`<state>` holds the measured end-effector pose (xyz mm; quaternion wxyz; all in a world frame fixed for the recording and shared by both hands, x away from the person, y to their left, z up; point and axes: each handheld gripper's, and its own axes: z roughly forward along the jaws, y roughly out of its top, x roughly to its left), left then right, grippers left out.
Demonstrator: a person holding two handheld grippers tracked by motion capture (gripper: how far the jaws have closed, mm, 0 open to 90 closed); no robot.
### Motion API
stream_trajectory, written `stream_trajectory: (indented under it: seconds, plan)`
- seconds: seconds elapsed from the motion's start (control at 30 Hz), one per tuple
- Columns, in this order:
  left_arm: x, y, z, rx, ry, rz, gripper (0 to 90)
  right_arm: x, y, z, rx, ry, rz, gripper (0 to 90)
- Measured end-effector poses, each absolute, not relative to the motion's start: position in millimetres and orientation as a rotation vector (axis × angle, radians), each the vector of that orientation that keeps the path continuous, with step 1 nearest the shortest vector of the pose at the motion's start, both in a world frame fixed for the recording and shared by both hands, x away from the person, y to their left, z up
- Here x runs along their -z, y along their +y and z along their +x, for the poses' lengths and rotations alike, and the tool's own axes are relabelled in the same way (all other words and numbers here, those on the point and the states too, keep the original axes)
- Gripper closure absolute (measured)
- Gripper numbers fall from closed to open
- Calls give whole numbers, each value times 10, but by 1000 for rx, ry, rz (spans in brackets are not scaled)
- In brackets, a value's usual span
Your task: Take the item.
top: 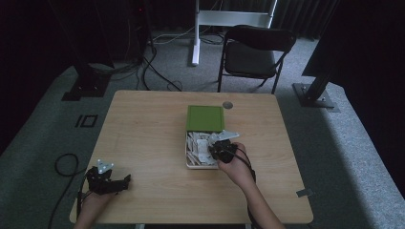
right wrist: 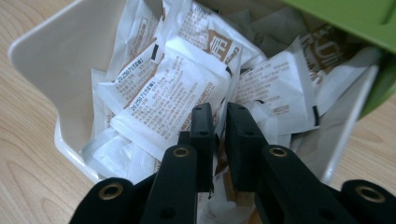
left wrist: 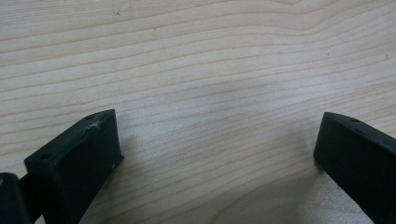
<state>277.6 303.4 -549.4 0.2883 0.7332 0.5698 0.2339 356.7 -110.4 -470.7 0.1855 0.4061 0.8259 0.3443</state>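
Note:
A white box [top: 187, 157] full of white sachets [top: 198, 143] sits right of the table's middle, its green lid [top: 205, 118] resting over the far end. My right gripper [top: 213, 151] reaches into the box from the near right. In the right gripper view its jaws [right wrist: 220, 112] stand nearly together, pinching the edge of a printed white sachet [right wrist: 173, 93] lying on the pile, with the box rim [right wrist: 56, 60] at left and the lid [right wrist: 355, 18] at top right. My left gripper [top: 127, 180] rests at the table's near left corner, open [left wrist: 217, 121] over bare wood.
The wooden table [top: 143, 129] carries a small round grey disc [top: 227, 105] just beyond the lid. A black folding chair [top: 255, 50] stands behind the table. A cable loop [top: 64, 164] lies on the floor at left.

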Motion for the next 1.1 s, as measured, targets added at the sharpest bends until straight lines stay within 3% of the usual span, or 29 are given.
stream_trajectory:
  seconds: [0.53, 1.1]
  plan:
    - [5494, 3034, 2776, -624, 1521, 1957, 14, 4658, -1104, 3606, -961, 2316, 1222, 868]
    - [5495, 3034, 2777, -625, 1521, 1956, 14, 4296, -1280, 3428, -1103, 2243, 1194, 872]
